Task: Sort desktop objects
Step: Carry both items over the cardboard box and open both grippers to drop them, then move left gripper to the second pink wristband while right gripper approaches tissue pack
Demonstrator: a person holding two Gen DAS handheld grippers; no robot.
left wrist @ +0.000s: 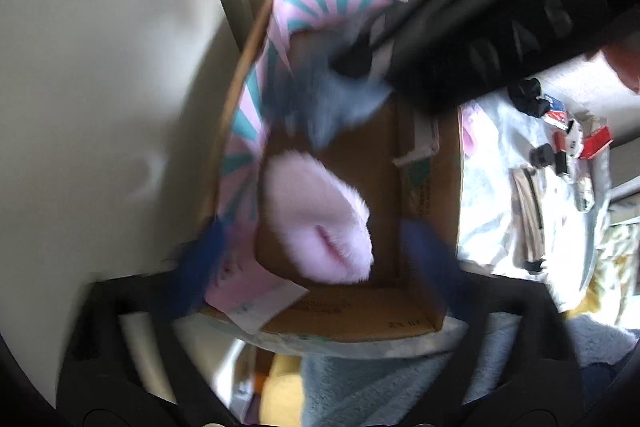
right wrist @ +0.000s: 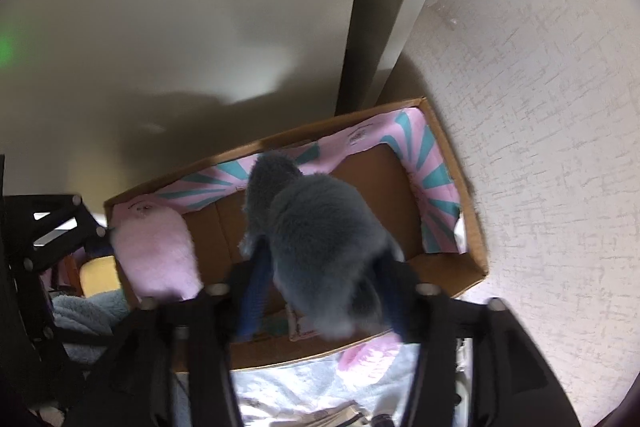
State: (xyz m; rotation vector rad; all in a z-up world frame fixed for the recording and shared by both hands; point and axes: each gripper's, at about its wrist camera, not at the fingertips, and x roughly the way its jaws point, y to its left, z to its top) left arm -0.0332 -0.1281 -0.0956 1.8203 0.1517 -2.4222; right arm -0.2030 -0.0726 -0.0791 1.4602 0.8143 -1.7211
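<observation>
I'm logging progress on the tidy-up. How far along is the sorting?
Done: the pink fluffy item lies in the cardboard box, below the open left gripper. In hand: the grey fluffy item sits between the right gripper fingers, over the box. Left: small toys on the cloth.

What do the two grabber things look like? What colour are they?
Both are black frames with blue fingers. The right gripper has silver bolt heads along its black struts and ribbed blue pads. The left gripper shows blurry dark blue fingers on a black frame.
</observation>
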